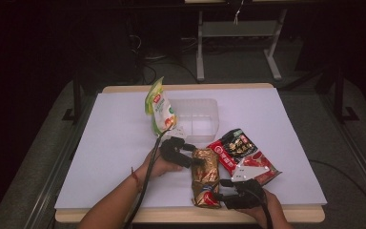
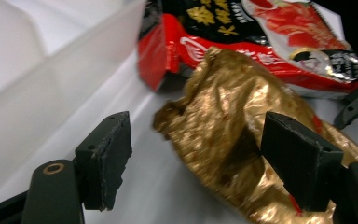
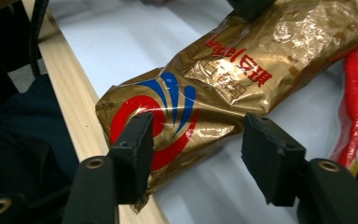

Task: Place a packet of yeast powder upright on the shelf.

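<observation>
1. Gold packet (image 1: pixel 206 177) lay flat on the white table (image 1: pixel 114 143), near edge, its near end at or just over the wooden lip; not yet lifted.
2. Left gripper (image 1: pixel 196 160), jaws apart, straddled the packet's far end; pads (image 2: pixel 109 158) not pressing foil.
3. Right gripper (image 1: pixel 222 190), jaws apart, was at the packet's near end; pads (image 3: pixel 137 156) were either side of the red-blue logo, no squeeze seen.
4. Progress (judged): approx. start of pickup. Both ends bracketed; closing, lifting and placing all left to do.
5. Clear tub (image 1: pixel 198 119) stood just far of the packet, empty, prob. the target.
6. Red-black bag (image 1: pixel 243 155) lay touching or nearly touching the packet's right side; tight there.
7. Green-white pouch (image 1: pixel 159 107) leaned at the tub's left wall.
8. Open room: wide bare table to the left; little at the near edge.
</observation>
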{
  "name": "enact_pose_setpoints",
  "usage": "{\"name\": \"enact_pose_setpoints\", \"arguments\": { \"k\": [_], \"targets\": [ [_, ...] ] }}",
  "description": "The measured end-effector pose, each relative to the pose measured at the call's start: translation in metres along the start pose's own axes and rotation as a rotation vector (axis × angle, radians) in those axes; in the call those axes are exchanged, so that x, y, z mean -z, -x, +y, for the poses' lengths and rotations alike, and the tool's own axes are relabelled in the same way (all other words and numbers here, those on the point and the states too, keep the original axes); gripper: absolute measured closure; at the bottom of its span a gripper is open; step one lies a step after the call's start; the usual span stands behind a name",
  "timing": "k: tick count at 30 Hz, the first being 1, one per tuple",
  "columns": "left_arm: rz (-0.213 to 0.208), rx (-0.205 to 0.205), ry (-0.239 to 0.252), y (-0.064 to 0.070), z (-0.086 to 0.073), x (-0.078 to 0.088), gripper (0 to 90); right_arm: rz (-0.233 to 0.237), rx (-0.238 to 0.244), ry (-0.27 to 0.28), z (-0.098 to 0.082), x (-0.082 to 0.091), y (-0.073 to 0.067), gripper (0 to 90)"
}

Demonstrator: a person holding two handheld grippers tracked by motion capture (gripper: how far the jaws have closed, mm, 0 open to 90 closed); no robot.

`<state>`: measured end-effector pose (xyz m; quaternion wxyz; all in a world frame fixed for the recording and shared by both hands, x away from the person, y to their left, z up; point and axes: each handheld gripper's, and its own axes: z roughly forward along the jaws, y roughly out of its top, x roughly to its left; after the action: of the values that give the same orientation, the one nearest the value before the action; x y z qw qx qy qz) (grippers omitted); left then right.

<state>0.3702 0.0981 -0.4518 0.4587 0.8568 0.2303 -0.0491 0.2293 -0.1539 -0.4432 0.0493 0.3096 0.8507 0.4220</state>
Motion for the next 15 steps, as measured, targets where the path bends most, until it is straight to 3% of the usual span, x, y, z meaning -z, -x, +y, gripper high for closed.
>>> {"name": "enact_pose_setpoints", "arguments": {
  "k": [2, 3, 7, 15],
  "targets": [
    [-0.043, 0.006, 0.013, 0.002, -0.002, -0.003, 24.7, 0.003, 0.007, -0.002, 0.000, 0.000, -0.001, 48.1],
    [-0.057, -0.019, 0.002, 0.006, -0.001, -0.006, 24.8, 0.005, 0.005, -0.003, -0.001, 0.000, -0.001, 49.7],
    [-0.086, -0.043, -0.008, 0.011, 0.001, -0.009, 26.7, 0.004, 0.021, -0.012, -0.001, -0.001, -0.002, 54.3],
    [-0.143, -0.023, -0.023, 0.017, 0.001, -0.016, 31.9, 0.003, 0.026, -0.013, -0.001, -0.001, -0.001, 56.1]
  ]
}}
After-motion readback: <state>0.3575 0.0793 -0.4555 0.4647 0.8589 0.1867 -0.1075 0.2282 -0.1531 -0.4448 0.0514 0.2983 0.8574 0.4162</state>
